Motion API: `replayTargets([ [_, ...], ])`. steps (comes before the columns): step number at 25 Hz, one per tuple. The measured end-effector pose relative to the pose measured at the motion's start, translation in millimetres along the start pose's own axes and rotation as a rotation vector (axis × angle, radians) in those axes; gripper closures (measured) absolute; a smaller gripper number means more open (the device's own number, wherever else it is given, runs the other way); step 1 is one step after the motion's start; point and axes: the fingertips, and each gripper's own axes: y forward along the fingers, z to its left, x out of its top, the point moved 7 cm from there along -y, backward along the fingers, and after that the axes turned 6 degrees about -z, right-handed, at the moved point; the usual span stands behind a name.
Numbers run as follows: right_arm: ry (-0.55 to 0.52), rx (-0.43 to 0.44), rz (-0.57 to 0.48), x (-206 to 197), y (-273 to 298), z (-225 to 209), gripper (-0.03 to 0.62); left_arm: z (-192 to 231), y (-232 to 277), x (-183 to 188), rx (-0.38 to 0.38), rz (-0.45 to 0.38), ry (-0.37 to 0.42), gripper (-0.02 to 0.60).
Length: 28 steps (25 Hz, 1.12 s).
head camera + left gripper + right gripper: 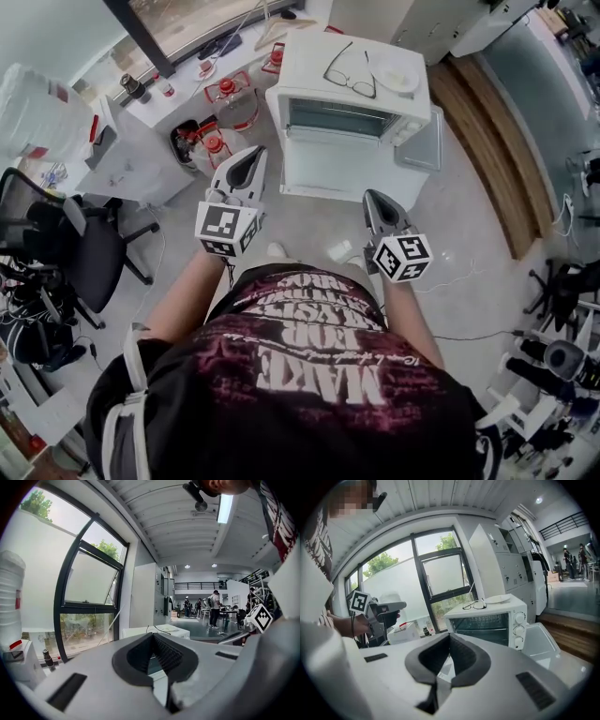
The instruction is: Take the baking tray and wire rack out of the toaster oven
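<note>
Head view shows the left tongs (pixel 251 157) and right tongs (pixel 375 199) both clenched on nothing, short of the oven (pixel 305 70) ahead, with the rack (pixel 480 631) inside: judged the approach step, and next they must part and reach in.

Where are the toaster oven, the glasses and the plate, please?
toaster oven (pixel 298 66): head view, bare top panel.
glasses (pixel 364 87): head view, one lens.
plate (pixel 396 75): head view, its middle.
</note>
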Motion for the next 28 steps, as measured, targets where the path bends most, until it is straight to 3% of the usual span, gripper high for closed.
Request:
replayTargets([
  [11,0.022,-0.054,0.046,-9,8,12,0.590,27,9,-7,-0.018,-0.012,-0.079,0.575],
  [17,0.046,-0.052,0.053,-8,38,-2,0.589,44,24,-5,0.030,-0.003,-0.137,0.575],
  [24,0.056,-0.013,0.045,10,82,-24,0.589,61,46,-12,0.082,0.037,-0.135,0.575],
  [28,0.072,0.007,0.082,3,101,-32,0.590,65,70,-18,0.074,0.036,-0.145,0.575],
])
